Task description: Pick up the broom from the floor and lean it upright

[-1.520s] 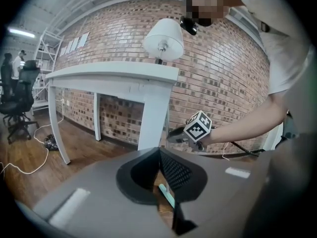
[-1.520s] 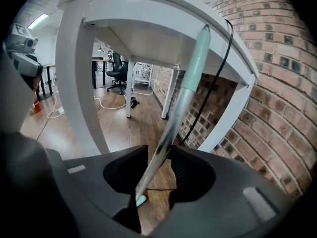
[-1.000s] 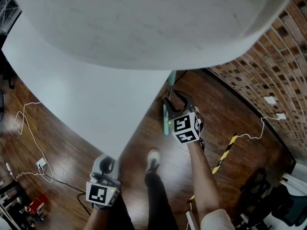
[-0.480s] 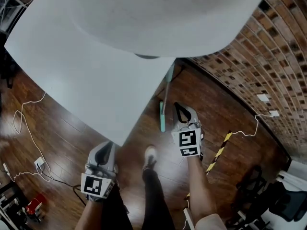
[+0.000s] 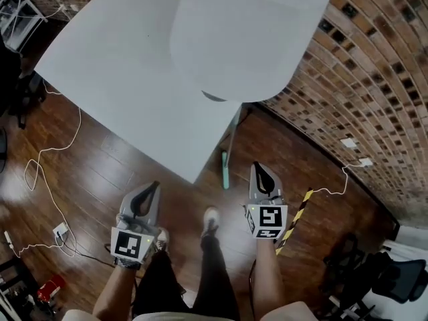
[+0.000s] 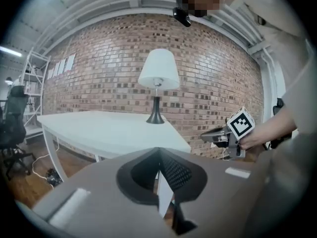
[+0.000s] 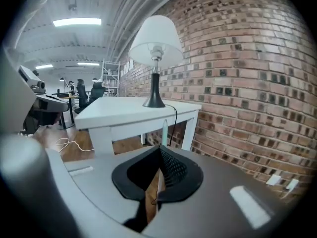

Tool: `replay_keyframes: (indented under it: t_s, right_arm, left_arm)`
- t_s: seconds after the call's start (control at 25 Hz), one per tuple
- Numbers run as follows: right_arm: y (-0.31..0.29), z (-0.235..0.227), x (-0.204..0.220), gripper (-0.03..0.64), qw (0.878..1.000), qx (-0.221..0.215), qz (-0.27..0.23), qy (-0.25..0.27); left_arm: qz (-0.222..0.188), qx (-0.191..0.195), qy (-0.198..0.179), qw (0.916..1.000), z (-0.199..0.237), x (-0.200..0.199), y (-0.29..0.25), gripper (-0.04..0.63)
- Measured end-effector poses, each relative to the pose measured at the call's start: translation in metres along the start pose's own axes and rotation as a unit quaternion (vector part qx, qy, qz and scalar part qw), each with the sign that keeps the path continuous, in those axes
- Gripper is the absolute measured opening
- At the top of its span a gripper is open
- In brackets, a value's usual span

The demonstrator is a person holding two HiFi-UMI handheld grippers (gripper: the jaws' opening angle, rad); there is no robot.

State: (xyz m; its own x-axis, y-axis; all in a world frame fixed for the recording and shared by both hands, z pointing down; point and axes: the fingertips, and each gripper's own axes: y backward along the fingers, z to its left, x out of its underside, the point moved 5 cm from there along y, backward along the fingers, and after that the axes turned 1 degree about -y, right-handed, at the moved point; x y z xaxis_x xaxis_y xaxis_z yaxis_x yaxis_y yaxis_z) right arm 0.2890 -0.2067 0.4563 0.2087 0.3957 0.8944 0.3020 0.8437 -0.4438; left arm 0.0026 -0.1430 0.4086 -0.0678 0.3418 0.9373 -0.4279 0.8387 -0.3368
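The broom [image 5: 225, 168] leans upright against the white table's [image 5: 127, 79] near edge, with its mint handle end toward me and its grey shaft running in under the tabletop. In the right gripper view the handle [image 7: 164, 132] stands just beyond the jaws. My right gripper [image 5: 258, 166] hangs shut and empty, a short way right of the broom and not touching it. My left gripper [image 5: 156, 184] is also shut with nothing in it, near the table's corner. The broom's head is hidden.
A white-shaded lamp [image 5: 247, 32] stands on the table. A brick wall [image 5: 361, 79] runs along the right. White cables [image 5: 40, 172] and a yellow-black strip [image 5: 297, 216] lie on the wood floor. My shoe [image 5: 212, 221] is between the grippers.
The right gripper was open around the broom handle; it has shut empty and drawn back. Both grippers have risen and pulled toward me. The broom stays leaning at the table.
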Motion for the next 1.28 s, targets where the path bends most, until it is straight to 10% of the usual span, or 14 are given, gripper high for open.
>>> replay_keyframes:
  t_s: [0.52, 1.28]
  right_arm:
    - [0.152, 0.074, -0.129, 0.011, 0.996, 0.041, -0.074, -0.025]
    - [0.352, 0.142, -0.218, 0.012, 0.972, 0.106, -0.194, -0.082]
  left_arm:
    - [-0.095, 0.041, -0.035, 0.994, 0.023, -0.138, 0.11, 0.0]
    - [-0.171, 0.055, -0.105, 0.9781, -0.007, -0.201, 0.262, 0.0]
